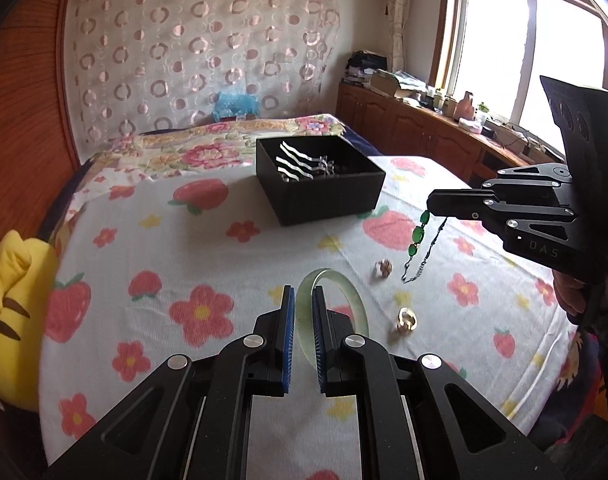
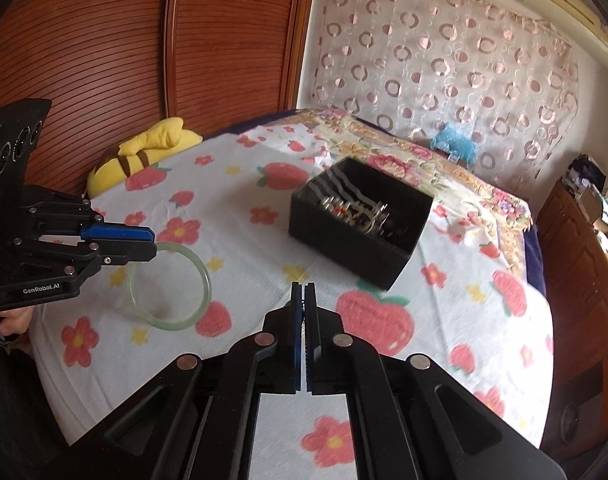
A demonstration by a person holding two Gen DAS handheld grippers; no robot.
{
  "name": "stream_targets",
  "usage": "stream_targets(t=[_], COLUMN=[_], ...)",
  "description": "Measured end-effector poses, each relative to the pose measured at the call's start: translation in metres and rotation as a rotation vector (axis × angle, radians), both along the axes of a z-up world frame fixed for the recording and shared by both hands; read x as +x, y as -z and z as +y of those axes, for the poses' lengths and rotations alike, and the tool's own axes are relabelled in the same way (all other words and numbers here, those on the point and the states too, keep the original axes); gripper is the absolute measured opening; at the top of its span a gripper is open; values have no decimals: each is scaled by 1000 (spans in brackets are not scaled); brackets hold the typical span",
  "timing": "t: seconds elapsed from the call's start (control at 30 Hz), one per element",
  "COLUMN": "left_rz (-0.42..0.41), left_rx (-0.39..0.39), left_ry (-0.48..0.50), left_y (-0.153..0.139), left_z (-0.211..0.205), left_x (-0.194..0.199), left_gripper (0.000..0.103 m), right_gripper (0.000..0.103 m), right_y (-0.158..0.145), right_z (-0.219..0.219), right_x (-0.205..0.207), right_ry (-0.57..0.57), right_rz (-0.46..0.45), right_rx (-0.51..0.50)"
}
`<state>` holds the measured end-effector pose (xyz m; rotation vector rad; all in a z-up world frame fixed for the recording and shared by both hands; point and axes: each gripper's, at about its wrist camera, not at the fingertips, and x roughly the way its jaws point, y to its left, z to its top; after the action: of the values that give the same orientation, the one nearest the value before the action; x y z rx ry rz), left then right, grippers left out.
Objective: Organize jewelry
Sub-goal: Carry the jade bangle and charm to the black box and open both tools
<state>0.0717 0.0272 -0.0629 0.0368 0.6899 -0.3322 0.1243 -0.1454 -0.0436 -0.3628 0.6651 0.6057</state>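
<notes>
two claws, a bangle and a necklace above the bed

the left claw [image 1: 303, 300], nearest the lens, is clamped on a pale green bangle [image 1: 350, 300]. the bed [image 1: 224, 264] lies under both claws. the black jewelry box [image 1: 320, 178] sits on it ahead of the claws, holding trinkets. the right claw [image 2: 303, 294] is closed on a green-beaded necklace [image 1: 418, 240] that dangles beneath it. two small gold pieces [image 1: 405, 320] rest on the bed between the claws.
</notes>
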Motion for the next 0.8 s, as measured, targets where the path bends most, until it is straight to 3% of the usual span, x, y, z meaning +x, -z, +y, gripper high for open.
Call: stream_targets(t=[0.6,0.8], left_rz=[-91,-112], left_rx=[-27,-23], left_ry=[-5,-5], left_y=[-50,-66], left_z=[-10,-18], left_x=[69,98], left_gripper=[8,8], right_gripper=[2,2], right_y=[-43,-38], right_z=[-10,-11], right_x=[79,115], right_ry=[32,38], right_rz=[-76,-60], right_rx=[58,76])
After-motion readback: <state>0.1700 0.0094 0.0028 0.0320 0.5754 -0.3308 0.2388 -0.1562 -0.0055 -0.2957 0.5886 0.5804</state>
